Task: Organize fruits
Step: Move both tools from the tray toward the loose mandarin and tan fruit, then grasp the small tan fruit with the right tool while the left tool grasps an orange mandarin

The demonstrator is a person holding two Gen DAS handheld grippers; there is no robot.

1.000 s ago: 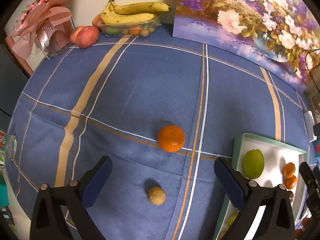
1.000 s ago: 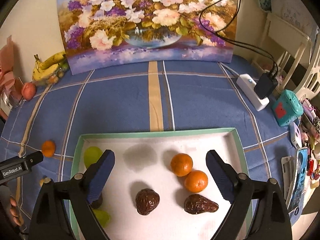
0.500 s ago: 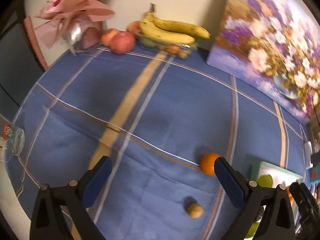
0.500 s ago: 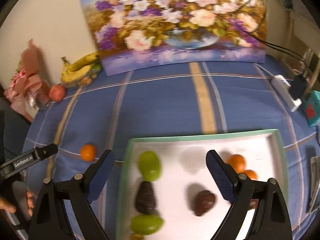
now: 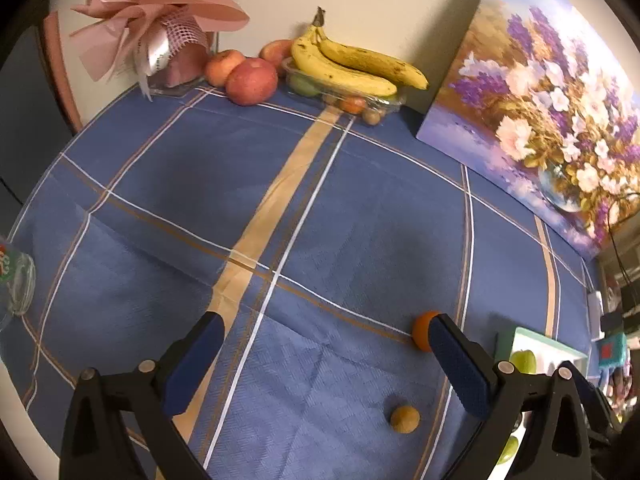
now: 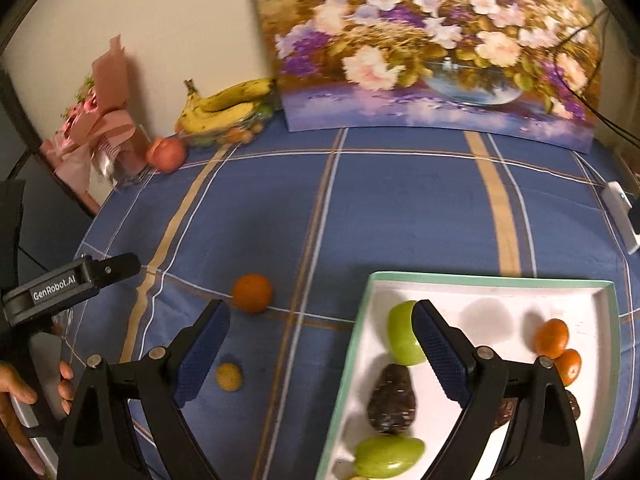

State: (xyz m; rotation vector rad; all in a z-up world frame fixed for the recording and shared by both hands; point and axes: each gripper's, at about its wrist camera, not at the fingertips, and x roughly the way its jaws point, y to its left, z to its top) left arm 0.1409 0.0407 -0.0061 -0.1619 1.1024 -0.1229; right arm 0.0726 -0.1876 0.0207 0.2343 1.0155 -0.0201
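Both views have swung leftward off the tray [image 6: 480, 280]; right tool [image 6: 320, 340] spread, empty, should centre over the orange [image 6: 253, 293] at mid-left before pinching; left tool [image 5: 320, 356] likewise spread.

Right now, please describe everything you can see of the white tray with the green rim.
The tray is a shallow rectangular box, white inside with a pale green rim, perhaps of cardboard. It lies flat on the blue checked tablecloth, at the near right. Inside lie two green fruits, a dark brown avocado, and two small oranges touching each other; another dark fruit is mostly hidden. The right gripper hangs open above its left edge, not touching it. Its near end is out of frame.
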